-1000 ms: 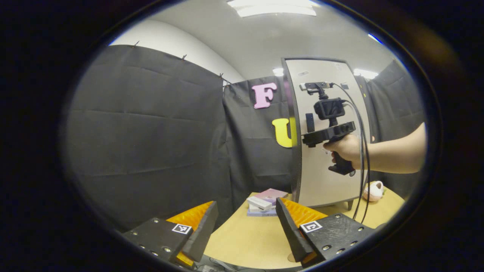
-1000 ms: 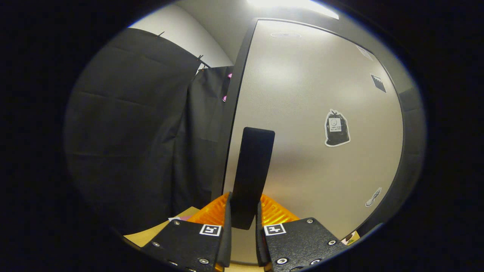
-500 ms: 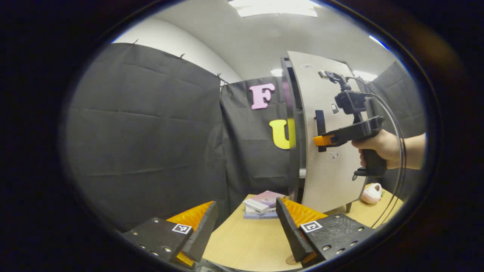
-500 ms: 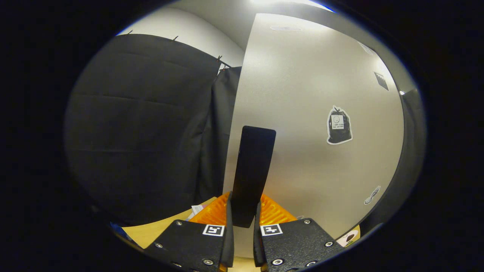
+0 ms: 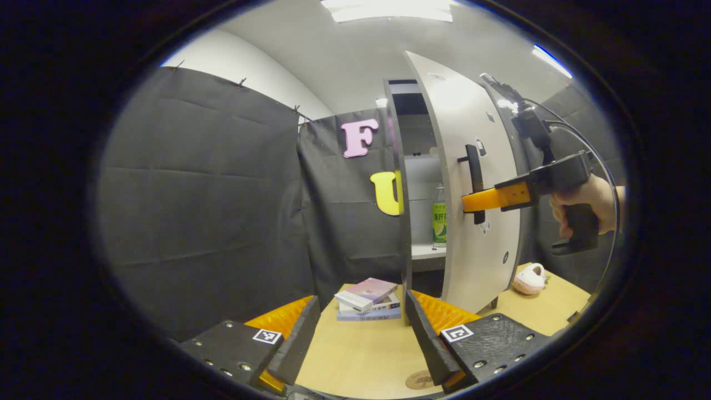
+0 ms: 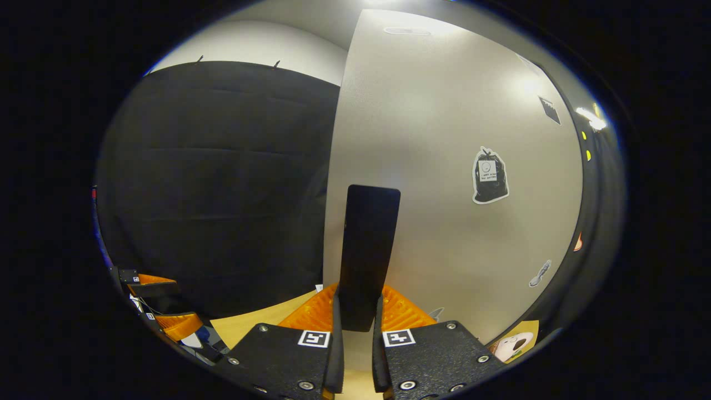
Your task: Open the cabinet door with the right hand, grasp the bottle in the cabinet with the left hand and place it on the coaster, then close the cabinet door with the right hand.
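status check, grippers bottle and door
Right gripper shut on door handle, cabinet door partly open. Left gripper open, empty, over table. Bottle upright on shelf, coaster free. Gap narrow.

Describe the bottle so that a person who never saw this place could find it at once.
Look at the tall pale cabinet standing on the wooden table, with its door pulled partly open. Through the gap, on a white shelf inside, stands the bottle, upright. It is clear with a green and yellow label, the one colourful thing seen in the pale interior.
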A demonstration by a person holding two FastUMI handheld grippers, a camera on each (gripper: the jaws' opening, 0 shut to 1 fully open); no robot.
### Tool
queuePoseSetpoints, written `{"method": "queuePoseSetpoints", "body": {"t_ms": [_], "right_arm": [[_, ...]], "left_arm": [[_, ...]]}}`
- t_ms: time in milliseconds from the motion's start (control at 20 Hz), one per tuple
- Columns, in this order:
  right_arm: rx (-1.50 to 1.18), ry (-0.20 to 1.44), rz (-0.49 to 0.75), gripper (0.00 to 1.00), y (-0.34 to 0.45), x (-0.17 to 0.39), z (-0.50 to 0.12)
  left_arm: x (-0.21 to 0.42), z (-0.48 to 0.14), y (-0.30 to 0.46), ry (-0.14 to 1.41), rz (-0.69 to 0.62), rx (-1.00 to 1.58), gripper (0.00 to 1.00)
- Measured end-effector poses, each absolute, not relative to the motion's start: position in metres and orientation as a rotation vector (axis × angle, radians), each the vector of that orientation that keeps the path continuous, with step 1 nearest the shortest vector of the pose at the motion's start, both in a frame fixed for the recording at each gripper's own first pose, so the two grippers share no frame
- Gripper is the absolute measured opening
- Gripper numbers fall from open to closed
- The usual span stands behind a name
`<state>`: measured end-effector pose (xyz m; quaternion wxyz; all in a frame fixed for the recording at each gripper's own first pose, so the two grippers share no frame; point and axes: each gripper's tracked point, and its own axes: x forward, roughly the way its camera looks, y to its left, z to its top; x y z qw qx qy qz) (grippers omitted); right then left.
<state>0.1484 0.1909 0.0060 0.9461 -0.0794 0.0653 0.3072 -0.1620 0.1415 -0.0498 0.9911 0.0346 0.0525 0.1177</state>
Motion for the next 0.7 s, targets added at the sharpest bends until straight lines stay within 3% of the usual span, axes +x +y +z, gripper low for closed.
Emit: {"method": "queuePoseSetpoints", "body": {"t_ms": [400, 550, 700], "right_arm": [[-0.147, 0.130, 0.747, 0.20, 0.171, 0.141, 0.004], [-0.137, 0.132, 0.740, 0.20, 0.163, 0.146, 0.002], [-0.118, 0.138, 0.722, 0.21, 0.153, 0.145, 0.003]], "left_arm": [[-0.142, -0.029, 0.091, 0.092, 0.245, 0.139, 0.88], [-0.131, -0.009, 0.084, 0.050, 0.306, 0.132, 0.88], [-0.105, -0.004, 0.055, 0.025, 0.242, 0.084, 0.92]]}}
